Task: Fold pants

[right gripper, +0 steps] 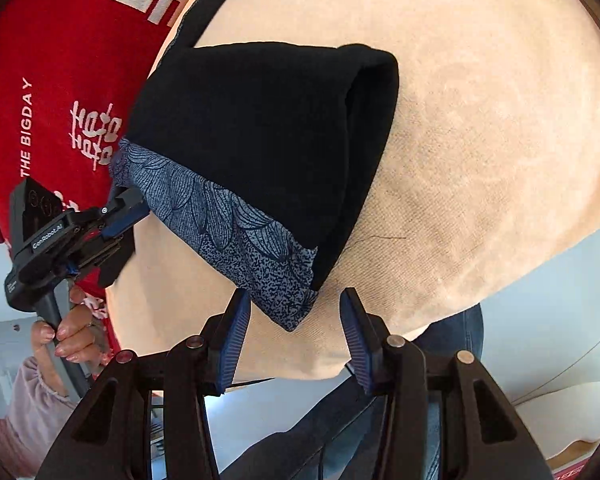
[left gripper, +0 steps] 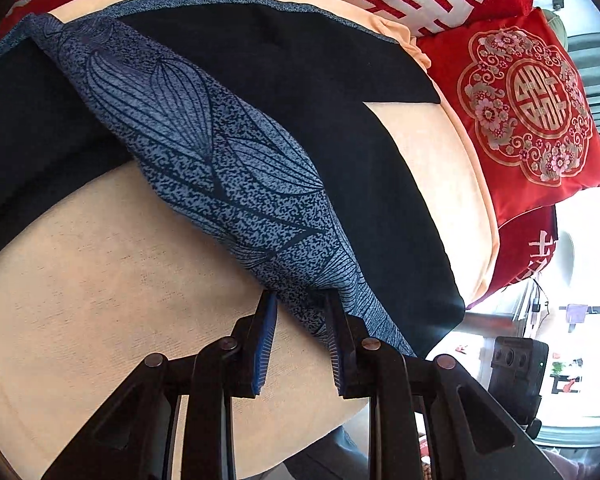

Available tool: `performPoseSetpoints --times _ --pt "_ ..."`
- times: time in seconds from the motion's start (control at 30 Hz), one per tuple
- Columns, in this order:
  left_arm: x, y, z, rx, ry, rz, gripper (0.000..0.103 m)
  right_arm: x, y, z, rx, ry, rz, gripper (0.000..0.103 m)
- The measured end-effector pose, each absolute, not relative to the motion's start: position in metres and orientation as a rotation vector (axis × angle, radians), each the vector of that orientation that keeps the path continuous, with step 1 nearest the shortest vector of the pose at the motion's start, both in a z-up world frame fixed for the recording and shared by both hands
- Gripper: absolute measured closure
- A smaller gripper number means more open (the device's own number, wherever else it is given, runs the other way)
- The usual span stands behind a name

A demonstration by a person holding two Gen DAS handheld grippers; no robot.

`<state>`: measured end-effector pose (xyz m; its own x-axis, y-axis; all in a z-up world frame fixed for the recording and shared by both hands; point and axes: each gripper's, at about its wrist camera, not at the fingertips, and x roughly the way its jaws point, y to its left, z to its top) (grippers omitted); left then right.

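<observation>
The black pants [right gripper: 260, 140] lie folded on a beige cushion [right gripper: 480, 140], their blue patterned waistband [right gripper: 228, 232] along the near edge. The left gripper [left gripper: 302, 300] has its fingers [left gripper: 266, 336] clenched on one end of that band; the right wrist view shows it [right gripper: 130, 208] at the band's far end, held by a hand [right gripper: 66, 332]. The right gripper [right gripper: 294, 300] sits at the band's other corner, fingers [right gripper: 236, 332] spread apart, gripping nothing. Red pillows [left gripper: 520, 112] stand behind the cushion.
</observation>
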<state>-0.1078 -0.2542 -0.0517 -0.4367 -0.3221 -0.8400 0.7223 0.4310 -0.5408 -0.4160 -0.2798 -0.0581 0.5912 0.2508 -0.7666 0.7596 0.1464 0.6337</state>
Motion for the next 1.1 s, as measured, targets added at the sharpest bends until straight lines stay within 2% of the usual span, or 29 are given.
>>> performPoseSetpoints --times 0.13,0.23,0.27,0.3,0.33,0.43,0.7,0.87,0.97,1.1 --pt "-0.117 -0.264 -0.059 0.365 1.648 -1.257 0.078 -0.404 -0.292 -0.062 1.403 0.930 -0.366 0.051" --pt "-0.116 -0.263 -0.058 0.334 1.656 -1.245 0.078 -0.403 -0.303 -0.072 1.505 0.908 -0.315 0.051" --pt "-0.114 -0.262 -0.059 0.315 1.671 -1.227 0.078 -0.403 -0.306 -0.074 1.537 0.910 -0.303 0.062" --pt "-0.113 -0.261 -0.058 0.303 1.674 -1.214 0.078 -0.405 -0.310 -0.076 1.570 0.918 -0.293 0.096" --pt "-0.112 -0.261 -0.056 0.297 1.671 -1.200 0.078 -0.406 -0.314 -0.077 1.599 0.917 -0.282 0.100" --pt "-0.113 -0.262 -0.045 0.274 1.640 -1.195 0.078 -0.401 -0.327 -0.067 1.601 0.895 -0.252 0.100" --pt "-0.119 -0.294 -0.011 0.234 1.580 -1.241 0.078 -0.363 -0.392 0.008 1.456 0.783 -0.181 0.100" --pt "-0.105 -0.295 0.015 0.261 1.481 -1.154 0.078 -0.345 -0.433 0.026 1.405 0.762 -0.163 0.100" --pt "-0.092 -0.274 0.005 0.227 1.547 -1.062 0.078 -0.347 -0.442 0.026 1.412 0.764 -0.130 0.100" --pt "-0.089 -0.248 -0.045 0.168 1.771 -0.966 0.078 -0.352 -0.439 0.024 1.420 0.783 -0.069 0.100"
